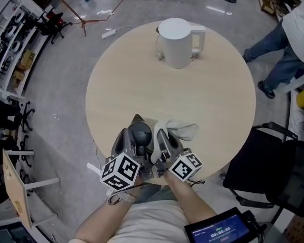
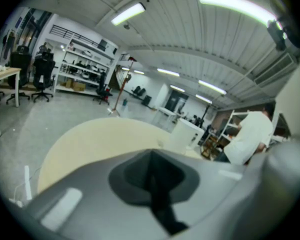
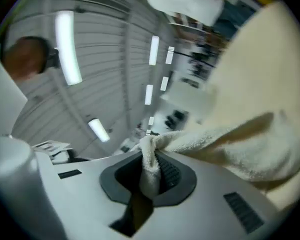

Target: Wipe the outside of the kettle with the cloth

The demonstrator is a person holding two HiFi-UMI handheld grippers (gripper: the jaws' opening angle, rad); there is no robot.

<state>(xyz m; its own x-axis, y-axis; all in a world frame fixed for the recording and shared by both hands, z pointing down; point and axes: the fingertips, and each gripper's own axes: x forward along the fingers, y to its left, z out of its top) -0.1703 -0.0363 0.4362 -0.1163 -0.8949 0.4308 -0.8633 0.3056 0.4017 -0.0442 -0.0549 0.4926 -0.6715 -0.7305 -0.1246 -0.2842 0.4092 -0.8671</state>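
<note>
Cloth [image 1: 181, 131] is clamped in R gripper [image 3: 150, 170] near table [image 1: 142, 90] edge; L gripper [image 2: 155, 180] jaws are pressed together, empty; kettle [image 1: 176, 43] is seen well apart.

kettle [image 1: 178, 42] 1 | cloth [image 1: 185, 131] 1 | round table [image 1: 137, 80] 1 | hand-held grippers [image 1: 137, 120] [image 1: 161, 133] 2
</note>
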